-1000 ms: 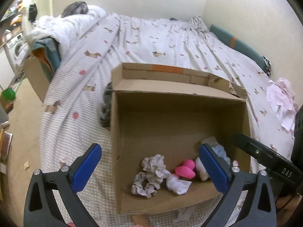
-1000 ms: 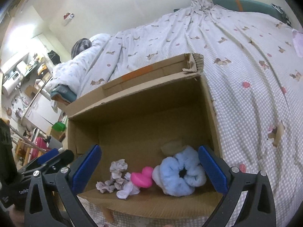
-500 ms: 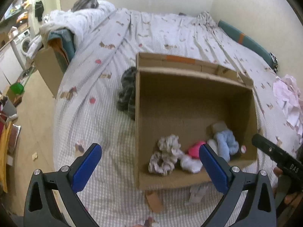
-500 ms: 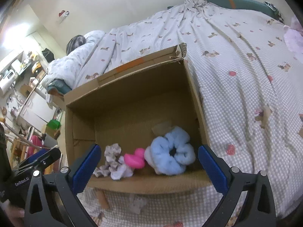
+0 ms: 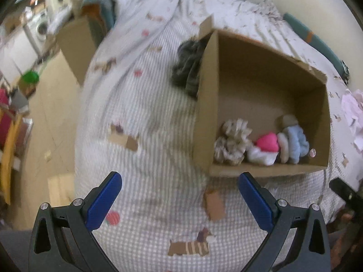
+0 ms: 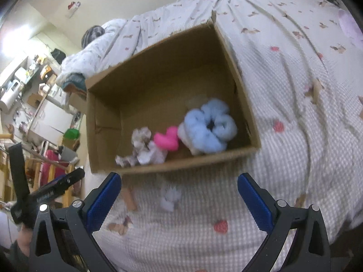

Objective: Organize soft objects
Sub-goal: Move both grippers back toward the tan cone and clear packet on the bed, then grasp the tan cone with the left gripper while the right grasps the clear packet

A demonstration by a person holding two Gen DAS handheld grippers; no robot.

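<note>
An open cardboard box [image 5: 205,122] [image 6: 240,83] lies on the bed. Along its near wall lie a beige scrunchie [image 5: 232,144] [image 6: 140,139], a white soft piece [image 5: 261,157] [image 6: 154,155], a pink heart-shaped thing [image 5: 267,142] [image 6: 166,139] and a light blue scrunchie [image 5: 295,142] [image 6: 208,129]. My left gripper [image 5: 179,201] is open and empty above the bedspread, short of the box's front left corner. My right gripper [image 6: 179,201] is open and empty just in front of the box.
A dark grey fluffy thing [image 5: 187,68] lies on the bed against the box's left wall. Pink-white cloth [image 5: 354,113] lies at the right. Another cardboard box [image 5: 74,43] stands beside the bed at the left. Floor and furniture [image 5: 13,117] lie beyond the bed's left edge.
Both grippers have pulled back and risen from the box; the left one has also swung left. The box now sits farther away in both views. Both stay open and empty.
</note>
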